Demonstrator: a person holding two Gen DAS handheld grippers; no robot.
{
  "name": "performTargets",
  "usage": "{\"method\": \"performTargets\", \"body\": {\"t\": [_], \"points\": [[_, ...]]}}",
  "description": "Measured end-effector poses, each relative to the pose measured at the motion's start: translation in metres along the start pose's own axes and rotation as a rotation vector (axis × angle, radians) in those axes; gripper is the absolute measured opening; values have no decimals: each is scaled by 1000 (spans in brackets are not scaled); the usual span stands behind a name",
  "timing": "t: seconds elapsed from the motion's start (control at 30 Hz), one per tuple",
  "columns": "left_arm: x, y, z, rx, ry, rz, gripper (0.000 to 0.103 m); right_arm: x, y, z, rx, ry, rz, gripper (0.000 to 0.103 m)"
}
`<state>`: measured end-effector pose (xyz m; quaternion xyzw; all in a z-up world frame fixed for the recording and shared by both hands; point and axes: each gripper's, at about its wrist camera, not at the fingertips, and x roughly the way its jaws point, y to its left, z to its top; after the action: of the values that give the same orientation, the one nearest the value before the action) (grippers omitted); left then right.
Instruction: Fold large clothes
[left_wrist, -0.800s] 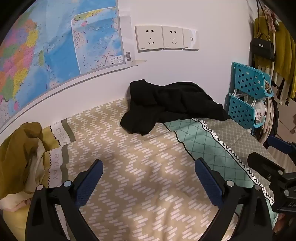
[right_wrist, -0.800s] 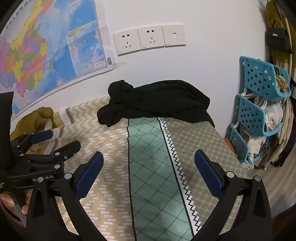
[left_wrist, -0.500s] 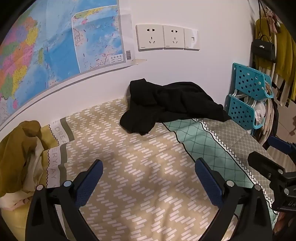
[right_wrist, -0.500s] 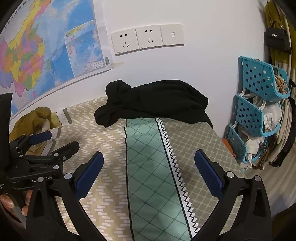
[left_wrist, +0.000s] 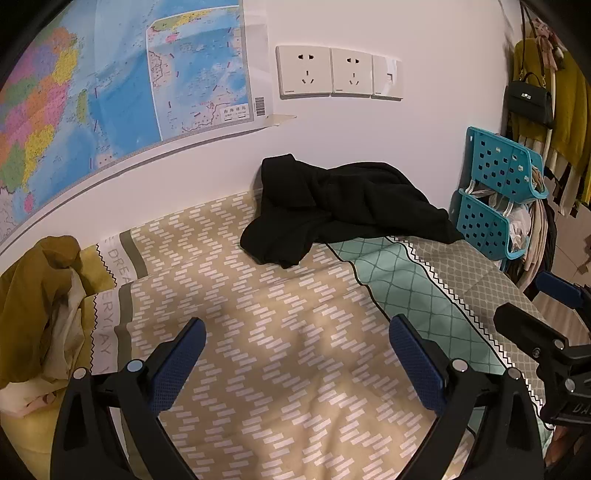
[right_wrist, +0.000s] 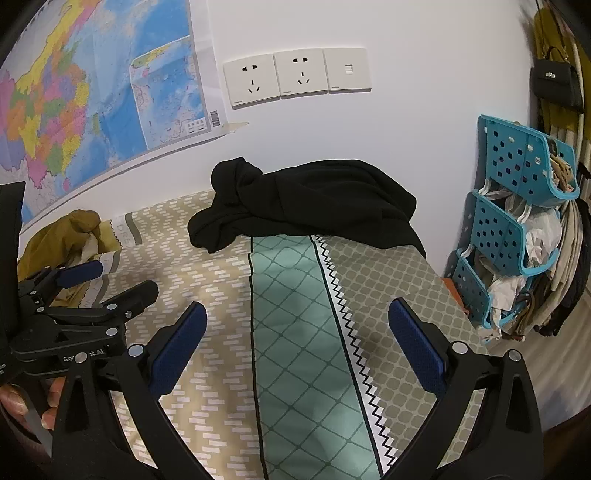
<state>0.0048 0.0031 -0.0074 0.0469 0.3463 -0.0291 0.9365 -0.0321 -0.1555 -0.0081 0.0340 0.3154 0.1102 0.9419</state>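
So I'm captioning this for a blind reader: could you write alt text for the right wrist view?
A crumpled black garment lies at the far end of a patterned bedspread, against a white wall. The open right tool frames it, with the left tool alongside.

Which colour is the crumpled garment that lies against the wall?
Black. The crumpled garment shows best in the right wrist view.

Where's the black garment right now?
The black garment lies crumpled at the far edge of the bed against the wall, below the wall sockets; both views show it ahead, untouched by either gripper.
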Motion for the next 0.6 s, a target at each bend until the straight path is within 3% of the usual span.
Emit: {"method": "performTargets", "body": {"t": [0.6], "points": [[0,1,4,-9,3,3,96,3,2,0,-4,-1,6,97]]}}
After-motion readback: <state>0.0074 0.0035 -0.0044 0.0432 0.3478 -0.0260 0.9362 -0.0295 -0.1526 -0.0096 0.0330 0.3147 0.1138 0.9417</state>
